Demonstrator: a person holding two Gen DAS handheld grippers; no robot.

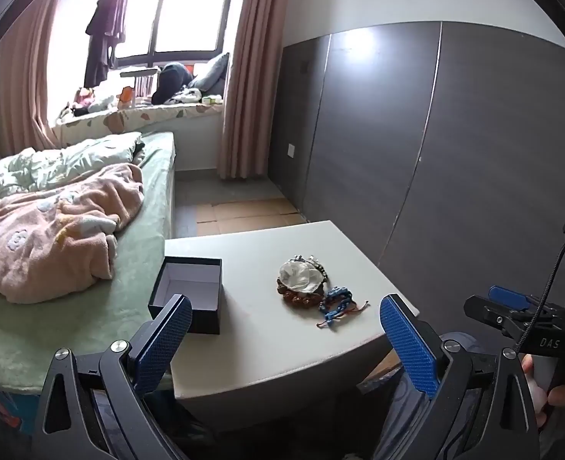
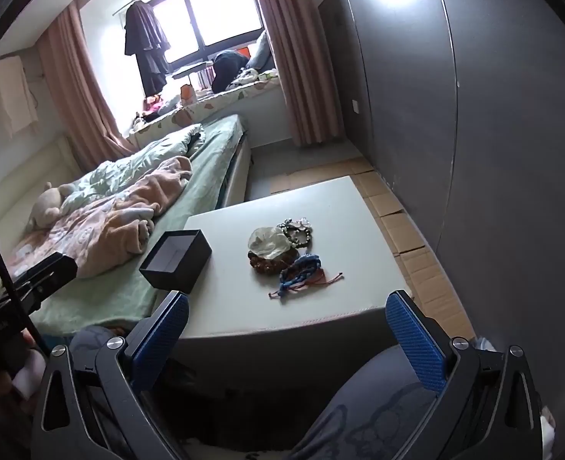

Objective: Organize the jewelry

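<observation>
A small open black box (image 1: 190,295) (image 2: 176,260) with a pale lining sits empty at the left edge of a white table (image 1: 267,345) (image 2: 332,207). A heap of jewelry lies mid-table: a white fabric flower piece (image 1: 301,276) (image 2: 269,243), brown bead bracelets (image 1: 299,299) (image 2: 269,264), a dark bead bracelet (image 2: 299,235), and a blue braided bracelet with red cords (image 1: 336,304) (image 2: 301,270). My left gripper (image 1: 282,329) is open and empty, held before the table's near edge. My right gripper (image 2: 286,326) is open and empty, likewise short of the table.
A bed (image 1: 71,230) (image 2: 129,207) with green sheet and pink blanket adjoins the table's left. A dark grey wall panel (image 1: 455,153) (image 2: 493,153) stands to the right. Cardboard (image 2: 409,237) covers the floor beyond. The other gripper's body shows at the right edge of the left wrist view (image 1: 531,329).
</observation>
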